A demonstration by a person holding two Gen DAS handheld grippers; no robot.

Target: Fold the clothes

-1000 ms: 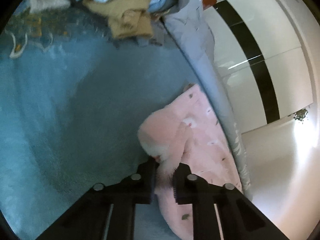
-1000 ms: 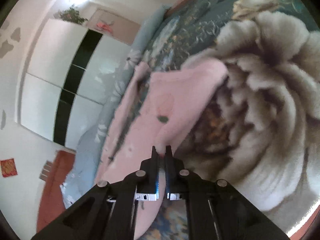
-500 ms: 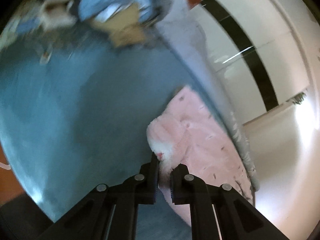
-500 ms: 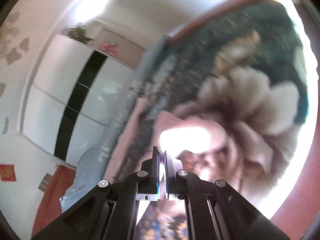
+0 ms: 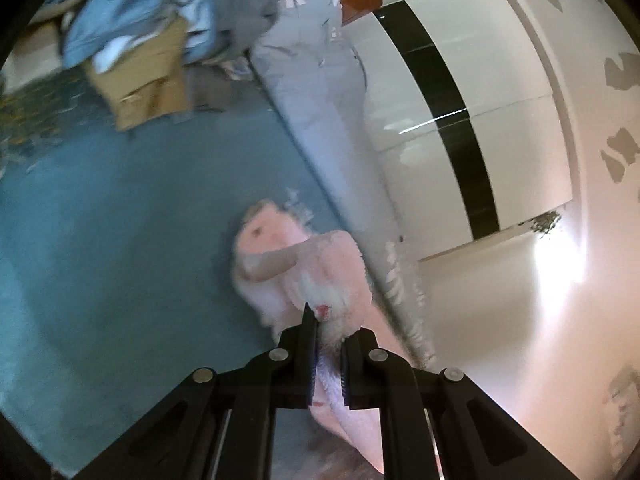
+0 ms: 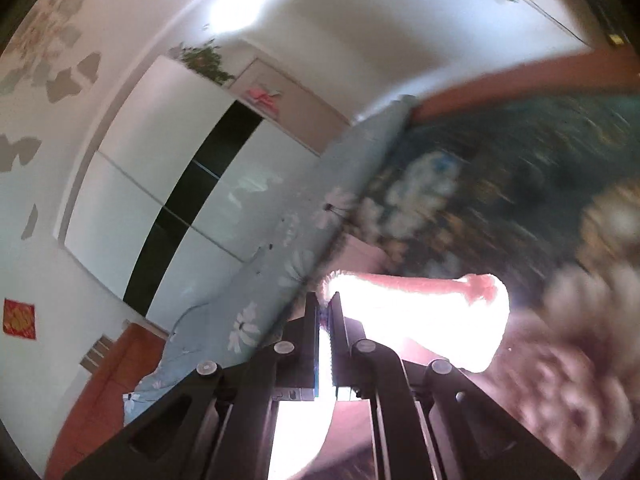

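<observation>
Pink fleece garment [image 5: 320, 264] held up off the bed [image 5: 120, 240], bunched, its lower part trailing toward the bed's edge. Left hand-held gripper [image 5: 328, 344] clenched on a white fuzzy hem; right hand-held gripper [image 6: 326, 312] clenched on another edge of the same garment [image 6: 420, 320], washed out by glare in the right wrist view.

Judged step: garment lifted by two points, mid-fold or being shaken out to lie flat; the pictures do not settle which. Next move calls for keeping both grips matched so the edges stay aligned, and for free bed surface under the garment.

Around: pile of clothes [image 5: 152, 40] well beyond the garment, at the far end of the bed. Grey floral quilt [image 5: 320, 100] runs along the bed's edge just beside the garment and could snag its trailing part. Wardrobe [image 5: 460, 100] past the quilt.
</observation>
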